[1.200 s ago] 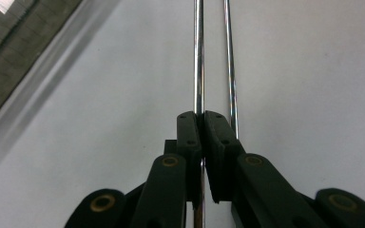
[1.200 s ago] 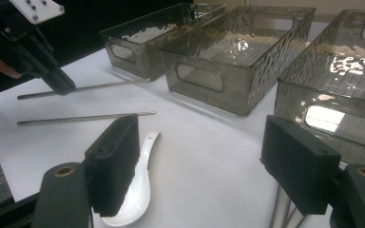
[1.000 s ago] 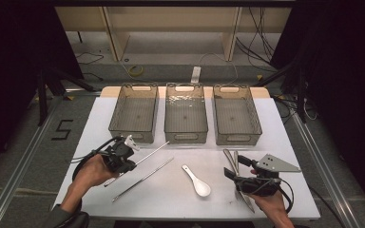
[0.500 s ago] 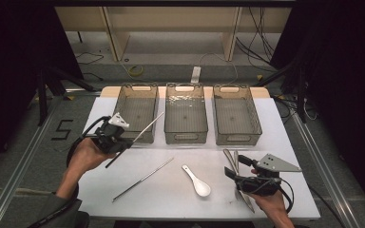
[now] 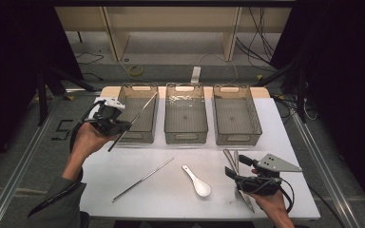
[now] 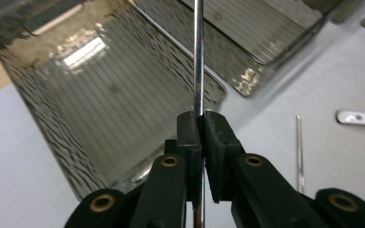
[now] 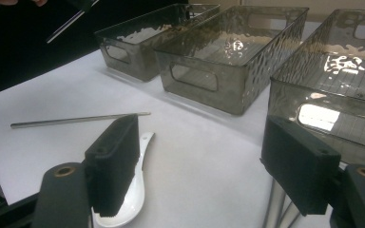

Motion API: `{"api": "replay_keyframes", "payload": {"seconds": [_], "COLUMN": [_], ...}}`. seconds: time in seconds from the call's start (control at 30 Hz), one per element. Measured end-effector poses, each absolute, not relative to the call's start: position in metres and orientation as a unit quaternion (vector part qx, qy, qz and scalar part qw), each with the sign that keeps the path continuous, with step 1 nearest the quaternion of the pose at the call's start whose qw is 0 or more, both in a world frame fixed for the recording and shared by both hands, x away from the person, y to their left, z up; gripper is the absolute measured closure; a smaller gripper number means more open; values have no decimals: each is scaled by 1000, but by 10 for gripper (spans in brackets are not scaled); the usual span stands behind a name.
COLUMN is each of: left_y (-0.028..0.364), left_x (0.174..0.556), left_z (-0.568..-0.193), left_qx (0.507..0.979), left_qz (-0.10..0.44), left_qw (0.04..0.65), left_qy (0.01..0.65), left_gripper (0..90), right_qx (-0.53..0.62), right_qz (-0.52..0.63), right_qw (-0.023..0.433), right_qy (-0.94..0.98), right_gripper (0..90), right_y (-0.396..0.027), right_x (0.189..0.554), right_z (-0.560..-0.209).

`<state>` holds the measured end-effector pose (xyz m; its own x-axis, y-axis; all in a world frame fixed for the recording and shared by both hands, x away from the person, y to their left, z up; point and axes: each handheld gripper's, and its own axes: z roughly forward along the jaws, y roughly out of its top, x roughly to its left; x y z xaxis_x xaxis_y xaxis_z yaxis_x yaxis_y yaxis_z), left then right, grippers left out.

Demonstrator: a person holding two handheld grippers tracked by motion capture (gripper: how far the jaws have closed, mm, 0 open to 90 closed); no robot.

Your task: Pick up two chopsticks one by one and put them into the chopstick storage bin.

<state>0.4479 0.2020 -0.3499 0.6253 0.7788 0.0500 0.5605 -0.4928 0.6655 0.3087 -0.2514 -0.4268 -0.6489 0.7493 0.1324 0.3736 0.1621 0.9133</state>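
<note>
Hidden or unclear: in the high view the left gripper (image 5: 108, 119) is partly covered by the hand that carries it, so its jaws cannot be made out there. The cutlery (image 5: 237, 164) beneath the right gripper (image 5: 233, 173) is largely covered; flat metal handles show toward 12 o'clock of it, and in the right gripper view they are cut off at the bottom edge, so the pieces cannot be told apart.

Held item: metal chopstick (image 6: 198, 57), thin, bright, straight. In the left gripper view the jaws are clamped together on it; the rod passes between the two pads and runs on toward 12 o'clock past their tips, over the floor of the left bin (image 6: 100, 95). In the high view it slants from 7 o'clock to 1 o'clock, its upper end above that bin, clear of the worktop (image 5: 275, 123).

Right gripper: jaws stand wide apart with nothing between the pads; it rests low at the worktop's 5 o'clock corner.

Also on the worktop:
- second chopstick (image 5: 142, 179), lying flat near the middle, slanted 7 to 1 o'clock.
- white spoon (image 5: 197, 181), just beside the second chopstick's upper end, toward 4 o'clock; in the right gripper view partly behind the left-hand jaw.
- middle bin (image 5: 185, 135) and right bin (image 5: 237, 135), smoked clear plastic, in a row with the left bin along the far edge.
</note>
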Motion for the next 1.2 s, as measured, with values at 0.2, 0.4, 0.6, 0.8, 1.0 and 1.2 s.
{"api": "replay_keyframes", "payload": {"seconds": [0.2, 0.4, 0.6, 0.8, 1.0, 1.2], "left_y": [204, 204, 204, 205, 203, 206], "left_x": [464, 480, 493, 507, 518, 531], "left_z": [-346, -345, -341, -341, -343, -354], "left_qx": [838, 830, 826, 820, 813, 804], "left_qz": [187, 194, 201, 207, 214, 212], "left_qw": [313, 315, 314, 314, 320, 319], "left_qy": [406, 417, 423, 432, 438, 454], "left_gripper": [848, 848, 848, 848, 848, 848], "right_qx": [378, 377, 376, 374, 375, 375], "right_qz": [528, 531, 533, 533, 534, 533], "right_qw": [178, 177, 176, 176, 175, 176], "right_qy": [740, 738, 737, 738, 737, 738], "right_gripper": [295, 290, 289, 289, 289, 289], "right_y": [-251, -252, -253, -252, -252, -252], "right_x": [309, 308, 308, 308, 308, 307], "right_z": [-427, -426, -426, -426, -426, -426]}}
